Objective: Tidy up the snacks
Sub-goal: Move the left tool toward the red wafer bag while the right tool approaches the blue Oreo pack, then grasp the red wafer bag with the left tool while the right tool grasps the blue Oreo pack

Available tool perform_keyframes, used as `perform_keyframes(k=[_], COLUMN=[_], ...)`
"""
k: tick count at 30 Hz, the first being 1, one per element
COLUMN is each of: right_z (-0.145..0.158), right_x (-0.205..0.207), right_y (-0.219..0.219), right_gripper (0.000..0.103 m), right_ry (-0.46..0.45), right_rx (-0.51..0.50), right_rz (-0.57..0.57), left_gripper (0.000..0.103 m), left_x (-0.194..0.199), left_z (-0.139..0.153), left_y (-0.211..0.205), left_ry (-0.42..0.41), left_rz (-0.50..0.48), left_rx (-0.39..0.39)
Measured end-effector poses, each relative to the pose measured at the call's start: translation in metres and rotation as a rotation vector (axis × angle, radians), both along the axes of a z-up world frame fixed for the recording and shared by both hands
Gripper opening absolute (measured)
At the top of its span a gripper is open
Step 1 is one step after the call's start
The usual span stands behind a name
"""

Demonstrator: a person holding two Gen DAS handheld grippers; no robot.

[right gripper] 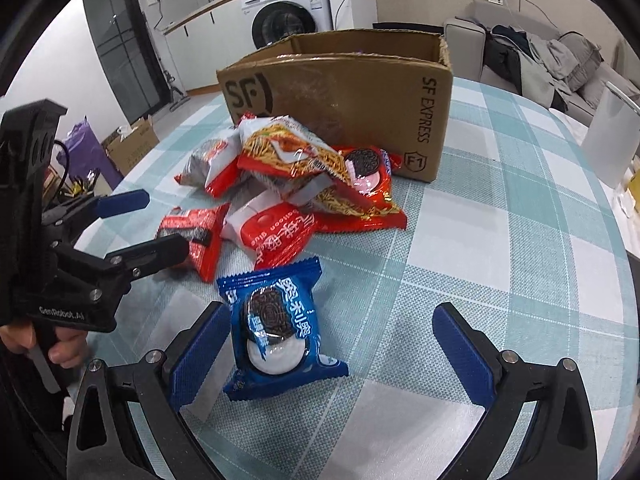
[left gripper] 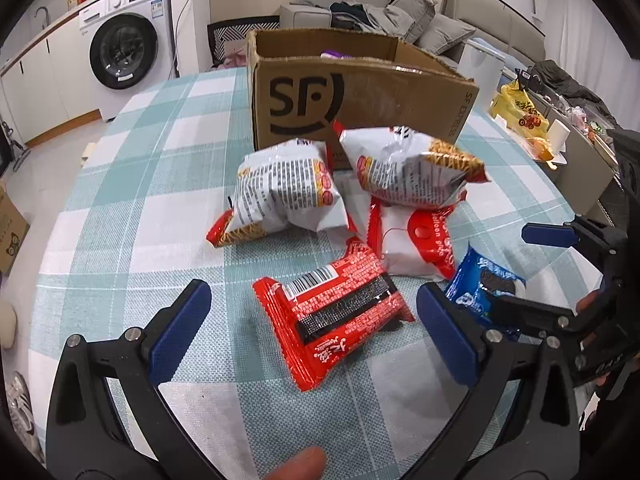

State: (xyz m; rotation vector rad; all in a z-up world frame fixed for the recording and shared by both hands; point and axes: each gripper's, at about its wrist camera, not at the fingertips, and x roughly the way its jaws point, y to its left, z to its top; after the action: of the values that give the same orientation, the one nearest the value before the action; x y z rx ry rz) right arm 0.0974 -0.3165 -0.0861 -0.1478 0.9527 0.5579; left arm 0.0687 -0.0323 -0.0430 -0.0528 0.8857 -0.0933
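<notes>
Left wrist view: I hold my left hand-held gripper spread wide around a red snack packet on the checked worktop. Right hand-held gripper also gapes, blue cookie packet beside its left finger. Cardboard box stands behind the snack pile.

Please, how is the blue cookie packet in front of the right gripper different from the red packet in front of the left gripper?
The blue cookie packet shows its printed front, a dark sandwich cookie; the red packet shows its back, with a barcode and a black strip. The blue cookie packet lies apart from the pile, while the red packet lies just at the pile's near edge. Both lie flat on the checked tablecloth, each between open jaws: right gripper, left gripper.
</notes>
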Motion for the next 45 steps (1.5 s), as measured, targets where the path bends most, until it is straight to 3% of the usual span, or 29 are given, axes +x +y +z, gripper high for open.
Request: perform_keyframes(k=[15, 26, 31, 38, 45], right_z=[-0.012, -0.014, -0.013, -0.007, -0.013], right_x=[-0.006, 0.006, 0.018, 0.013, 0.010], right_y=[0.007, -0.026, -0.041, -0.024, 0.002], right_gripper=[0.103, 0.103, 0.103, 0.103, 0.103], right_ry=[0.014, 0.024, 0.038, 0.053, 0.040], right_rx=[-0.058, -0.082, -0.056, 0.047, 0.031], right_rz=[0.055, -0.020, -0.099, -0.029, -0.043], left_gripper=[0.102, 0.102, 0.102, 0.102, 0.101], left_x=[0.018, 0.021, 0.018, 0.016, 0.017], left_z=[-0.019, -0.024, -0.024, -0.028, -0.033], left_y=[0.000, 0.014, 0.012, 0.011, 0.005], left_ry=[0.058, 0.084, 0.086, 0.093, 0.096], left_rz=[0.024, 0.016, 0.015, 0.011, 0.005], left_rx=[-0.016, -0.012, -0.009, -0.013, 0.030])
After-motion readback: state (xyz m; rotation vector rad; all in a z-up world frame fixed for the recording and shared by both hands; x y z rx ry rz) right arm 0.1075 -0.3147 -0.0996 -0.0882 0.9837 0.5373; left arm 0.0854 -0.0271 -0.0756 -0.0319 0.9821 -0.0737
